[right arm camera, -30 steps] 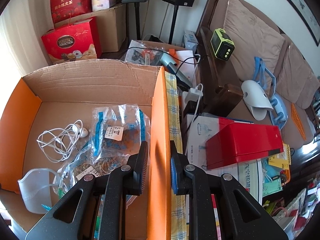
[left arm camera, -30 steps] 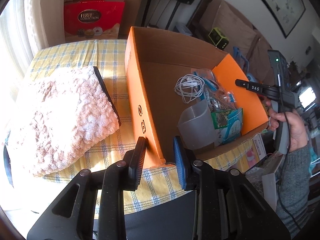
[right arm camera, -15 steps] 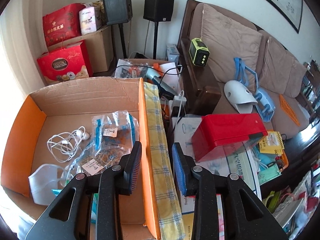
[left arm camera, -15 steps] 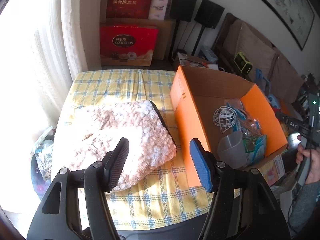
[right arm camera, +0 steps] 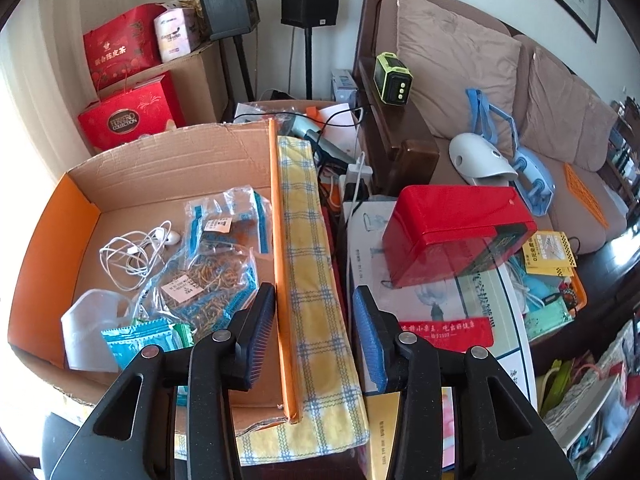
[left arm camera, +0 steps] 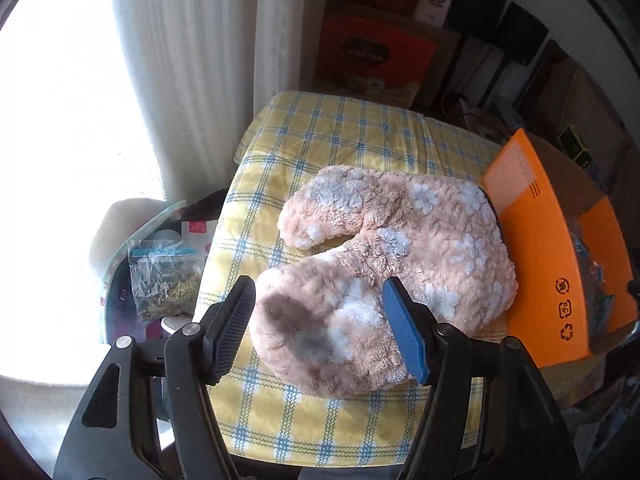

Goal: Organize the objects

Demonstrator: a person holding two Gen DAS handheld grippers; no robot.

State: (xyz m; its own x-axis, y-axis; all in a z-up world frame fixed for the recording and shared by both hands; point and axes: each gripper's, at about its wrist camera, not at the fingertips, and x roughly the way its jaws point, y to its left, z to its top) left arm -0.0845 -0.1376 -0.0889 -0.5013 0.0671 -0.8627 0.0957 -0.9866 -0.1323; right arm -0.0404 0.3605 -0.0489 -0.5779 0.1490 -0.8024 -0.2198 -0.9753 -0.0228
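A fluffy pink plush cushion [left arm camera: 400, 248] lies on the yellow checked tablecloth [left arm camera: 340, 136]. My left gripper [left arm camera: 320, 330] is open, its jaws wide on either side of the cushion's near lobe, just above it. An orange cardboard box [left arm camera: 536, 240] stands to the right of the cushion. In the right wrist view the box [right arm camera: 160, 168] holds white earphones [right arm camera: 132, 252], clear bags of small items [right arm camera: 216, 264], a translucent cup [right arm camera: 92, 332] and blue sachets [right arm camera: 136, 340]. My right gripper [right arm camera: 314, 334] is open and empty above the box's right wall.
Left of the table sits a bag of dried herbs [left arm camera: 164, 284] by a bright window. Right of the box are a red case [right arm camera: 452, 228], papers, cables and a brown sofa [right arm camera: 480, 80]. Red gift boxes [right arm camera: 128, 116] and speakers [right arm camera: 232, 0] stand behind.
My left gripper has swung left from the box's near corner to the plush cushion and opened wide. My right gripper has pulled back off the box's right wall and opened.
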